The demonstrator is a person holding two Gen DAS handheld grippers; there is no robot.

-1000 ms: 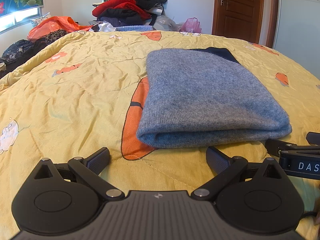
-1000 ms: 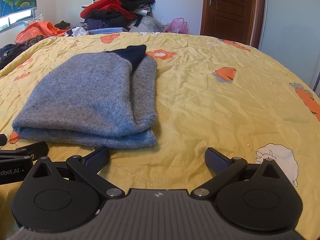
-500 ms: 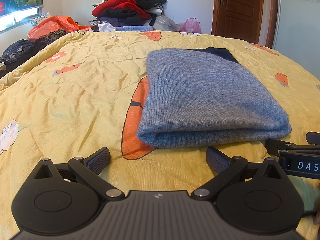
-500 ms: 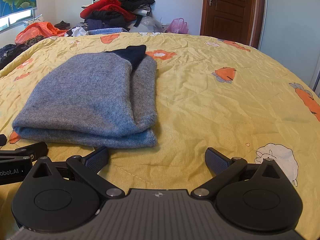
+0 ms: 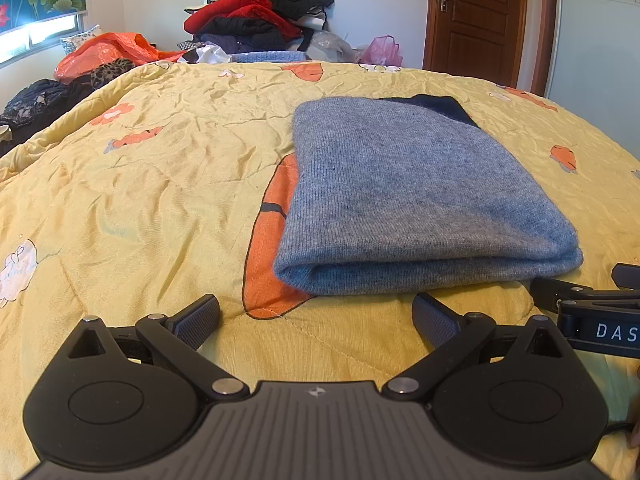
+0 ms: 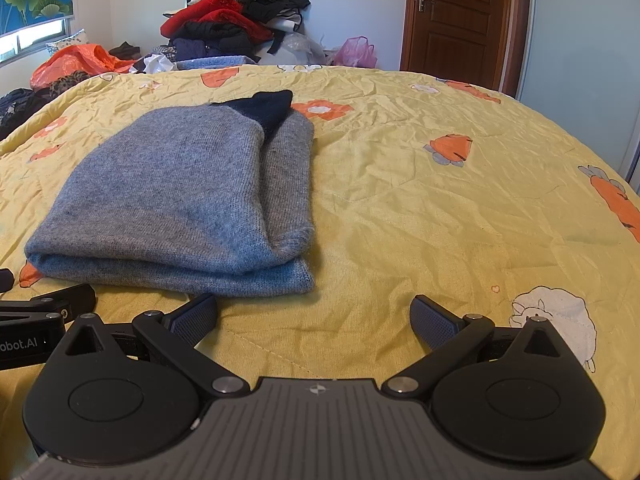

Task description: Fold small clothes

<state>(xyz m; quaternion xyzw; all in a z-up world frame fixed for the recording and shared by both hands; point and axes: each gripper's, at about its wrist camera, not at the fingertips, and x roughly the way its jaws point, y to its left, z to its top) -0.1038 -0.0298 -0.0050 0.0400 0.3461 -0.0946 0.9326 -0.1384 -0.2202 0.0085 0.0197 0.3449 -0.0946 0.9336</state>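
- Left gripper (image 5: 316,314): jaws spread wide, nothing between them, low over the quilt (image 5: 140,208) just short of the sweater's near fold.
- Left fingers (image 5: 196,316): dark textured pads, angled outward, apart from the knit.
- Right gripper (image 6: 314,314): jaws likewise spread, empty, low over bare quilt beside the sweater's near right corner.
- Right-side pad (image 6: 434,318) well clear of the cloth; left-side pad just in front of the sweater's edge, contact not clear.
- Sweater (image 5: 408,196): grey knit, folded into a flat rectangle, resting on the quilt; rounded fold toward both cameras, layers stacked evenly.
- Same sweater (image 6: 176,196) in the right view: upper layer slightly narrower than the one beneath, lower layer showing along the right side.
- Navy trim (image 6: 266,110) poking out at the far end of the fold.
- Part of the right gripper at the right edge of the left view, close to the sweater's near right corner; part of the left gripper at the left edge of the right view, near the near left corner.
- Quilt yellow, wrinkled, printed with orange shapes and white sheep (image 6: 556,320).
- Beyond the bed: clothes pile (image 5: 256,16) against the wall, orange bag (image 5: 108,54) at left, pink bag (image 5: 380,50), brown door (image 5: 476,16).
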